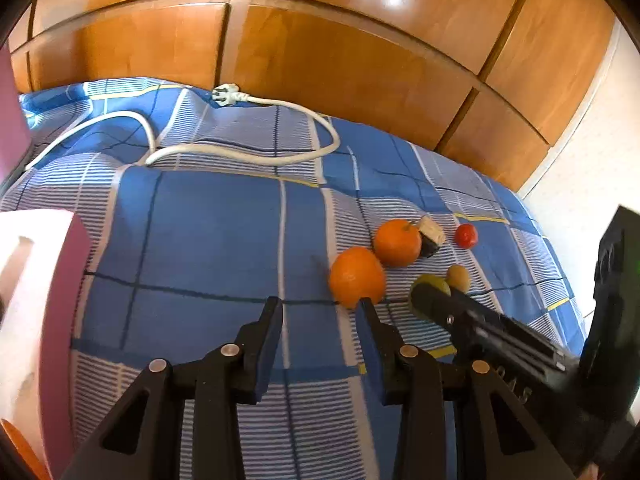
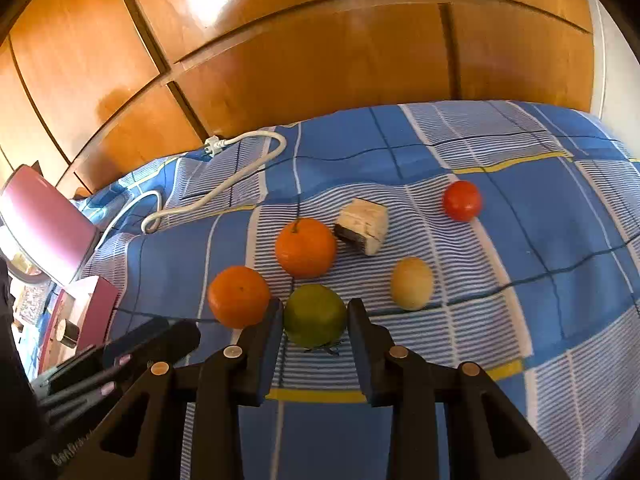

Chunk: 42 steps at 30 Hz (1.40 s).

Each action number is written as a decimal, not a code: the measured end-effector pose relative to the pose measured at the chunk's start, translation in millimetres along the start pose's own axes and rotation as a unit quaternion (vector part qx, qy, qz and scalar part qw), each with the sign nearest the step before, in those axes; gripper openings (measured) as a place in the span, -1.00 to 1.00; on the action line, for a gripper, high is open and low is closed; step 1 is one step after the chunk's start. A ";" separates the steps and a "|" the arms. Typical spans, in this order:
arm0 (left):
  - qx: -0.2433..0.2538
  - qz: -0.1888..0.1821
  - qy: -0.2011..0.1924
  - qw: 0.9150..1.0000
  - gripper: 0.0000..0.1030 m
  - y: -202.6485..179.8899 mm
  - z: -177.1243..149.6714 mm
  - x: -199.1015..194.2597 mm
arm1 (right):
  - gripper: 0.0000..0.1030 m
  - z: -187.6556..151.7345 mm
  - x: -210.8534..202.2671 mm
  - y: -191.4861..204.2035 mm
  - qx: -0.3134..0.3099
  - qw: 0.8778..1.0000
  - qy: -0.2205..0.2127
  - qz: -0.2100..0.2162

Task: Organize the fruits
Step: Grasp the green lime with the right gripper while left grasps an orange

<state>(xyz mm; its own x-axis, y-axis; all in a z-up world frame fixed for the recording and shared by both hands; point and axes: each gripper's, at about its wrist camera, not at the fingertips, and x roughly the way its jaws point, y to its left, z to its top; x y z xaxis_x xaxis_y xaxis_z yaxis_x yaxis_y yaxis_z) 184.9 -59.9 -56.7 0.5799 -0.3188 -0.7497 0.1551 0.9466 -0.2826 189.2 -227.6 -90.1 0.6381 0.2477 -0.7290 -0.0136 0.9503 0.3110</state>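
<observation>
Right claw (image 2: 314,312) straddles the green fruit (image 2: 315,314) on the bed (image 2: 560,240), fingers spread either side, seemingly not yet squeezing, ready to lift it. Left claw (image 1: 320,306) hangs open beside the nearer orange (image 1: 357,276), holding nothing.

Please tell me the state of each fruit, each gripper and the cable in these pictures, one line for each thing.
green fruit: on the bedsheet, between the right gripper's fingers, grip not confirmed
right gripper: open around the green fruit
left gripper: open, empty
near orange: lying free
far orange: lying free
yellow fruit: lying free
red fruit: lying free
white cable: unplugged, loose
</observation>
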 end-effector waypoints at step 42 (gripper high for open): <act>0.043 0.032 0.009 0.999 -0.34 11.8 -64.6 -45.7 | -0.35 -38.3 -26.9 5.3 -0.037 0.999 0.016 -0.032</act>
<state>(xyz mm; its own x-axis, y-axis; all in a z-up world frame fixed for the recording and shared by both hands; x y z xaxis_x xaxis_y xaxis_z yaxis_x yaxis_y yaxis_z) 108.5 -37.2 -64.4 0.5764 -0.2578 -0.7755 0.1876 0.9653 -0.1815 142.5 -222.0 -92.3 0.6144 0.1905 -0.7657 -0.0308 0.9755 0.2180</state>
